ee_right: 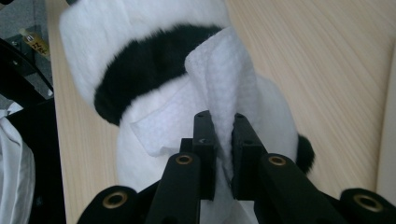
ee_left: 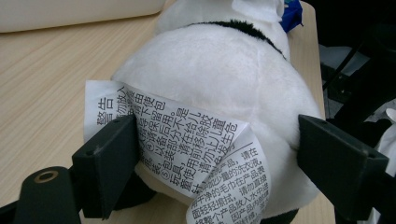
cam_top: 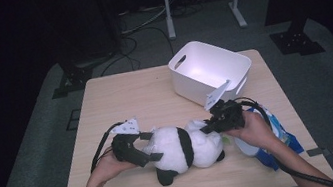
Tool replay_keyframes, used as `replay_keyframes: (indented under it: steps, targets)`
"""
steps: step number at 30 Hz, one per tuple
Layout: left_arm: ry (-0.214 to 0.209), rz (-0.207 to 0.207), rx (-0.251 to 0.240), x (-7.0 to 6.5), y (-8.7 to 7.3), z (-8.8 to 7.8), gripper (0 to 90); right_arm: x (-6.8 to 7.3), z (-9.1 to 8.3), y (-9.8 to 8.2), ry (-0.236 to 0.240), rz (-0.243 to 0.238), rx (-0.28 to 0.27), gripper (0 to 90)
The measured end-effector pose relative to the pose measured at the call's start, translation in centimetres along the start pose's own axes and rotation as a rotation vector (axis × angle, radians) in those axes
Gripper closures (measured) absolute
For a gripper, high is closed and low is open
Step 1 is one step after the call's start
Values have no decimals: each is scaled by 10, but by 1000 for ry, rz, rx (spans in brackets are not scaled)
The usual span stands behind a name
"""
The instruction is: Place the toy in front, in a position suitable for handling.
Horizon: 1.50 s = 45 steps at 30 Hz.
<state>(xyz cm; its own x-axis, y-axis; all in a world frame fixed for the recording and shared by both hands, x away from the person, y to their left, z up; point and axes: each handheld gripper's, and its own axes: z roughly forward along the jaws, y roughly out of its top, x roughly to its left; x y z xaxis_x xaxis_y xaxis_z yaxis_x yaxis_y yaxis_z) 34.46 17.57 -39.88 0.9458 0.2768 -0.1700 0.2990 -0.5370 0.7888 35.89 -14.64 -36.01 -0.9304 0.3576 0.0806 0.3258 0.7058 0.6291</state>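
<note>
Right gripper [ee_right: 219, 126] is nearly closed, its black jaws pinching a fold of white towelling cloth [ee_right: 219, 84] that stands up from the plush panda [cam_top: 183, 146] just ahead of it. That cloth has a nubbly, quilted weave and lies wrapped over the toy's body. The panda itself is soft, short-piled fur, rounded and plump, white with a black band across the middle and black limbs; it lies on its side on the pale wood-grain tabletop [cam_top: 120, 101], between the two grippers. Left gripper [ee_left: 215, 158] stands wide, one flat black jaw on each side of the panda's rounded white rump; the jaws sit against the fur, whether pressing I cannot tell. A crinkled white sewn-in label [ee_left: 187, 140], printed with black Chinese characters, curls off the rump between those jaws. Beyond the right gripper stands a smooth white plastic bin [cam_top: 208, 69] with rounded corners and a handle slot.
</note>
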Motion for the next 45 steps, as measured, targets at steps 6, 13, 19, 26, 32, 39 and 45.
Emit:
replay_keyframes:
  steps: [6, 13, 19, 26, 32, 39, 45]
  targets:
    - [0, 6, -2, 0, 0, 0, 140, 10, 20, 30, 42, -53, -5, 821]
    - [0, 5, -1, 0, 0, 0, 140, 23, 37, 61, 72, -97, -26, 821]
    - [-2, 0, -2, 1, -1, 0, 140, 19, 39, 63, 67, -97, -19, 821]
    - [-3, 9, -2, 0, -1, 0, 141, 0, 28, 36, 14, -47, 13, 821]
    - [-2, 11, 2, 0, 0, 0, 141, -12, 8, 10, -16, 9, -12, 820]
    - [-3, 1, 2, 1, -1, 0, 141, -13, -9, -18, -43, 46, -9, 817]
    - [0, 5, 9, 1, 0, 0, 140, 1, -12, -28, -27, 31, -25, 812]
